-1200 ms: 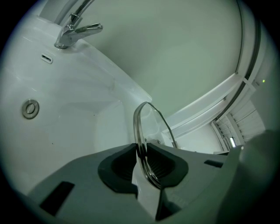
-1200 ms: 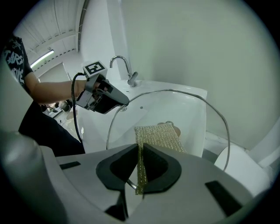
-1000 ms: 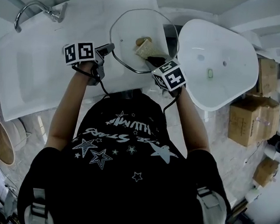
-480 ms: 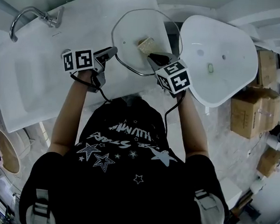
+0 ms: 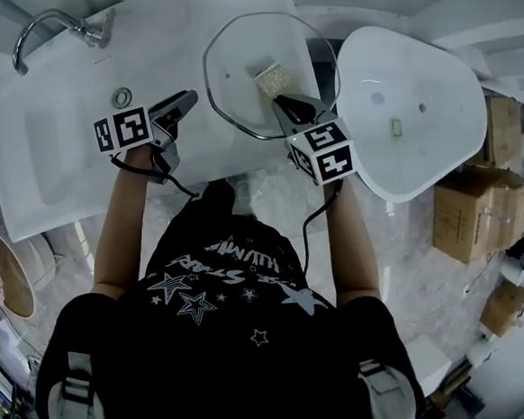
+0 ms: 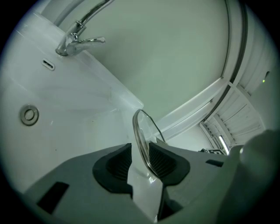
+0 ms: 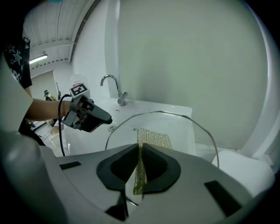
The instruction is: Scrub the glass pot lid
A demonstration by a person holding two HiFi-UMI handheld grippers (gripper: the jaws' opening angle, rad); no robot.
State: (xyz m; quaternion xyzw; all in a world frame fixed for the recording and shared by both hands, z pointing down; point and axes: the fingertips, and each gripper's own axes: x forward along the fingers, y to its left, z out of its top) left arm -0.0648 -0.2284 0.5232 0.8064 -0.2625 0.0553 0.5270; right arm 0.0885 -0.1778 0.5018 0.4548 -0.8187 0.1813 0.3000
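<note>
The round glass pot lid hangs over the right end of the white sink. My right gripper is shut on a yellow-green scouring cloth that lies flat against the glass. In the right gripper view the cloth runs down between the closed pads and the lid rim arcs over it. My left gripper stands a little to the left of the lid. Its jaws have just been opening. The lid rim shows edge-on between the left gripper's pads, and neither pad presses on it.
A chrome faucet and a drain belong to the sink at the left. A second white basin sits right of the lid. Cardboard boxes stand on the floor at the right. The person's torso fills the lower frame.
The left gripper has let go of the lid's rim and drawn back to the left with wider jaws. The right gripper stays shut on the cloth at the lid.
</note>
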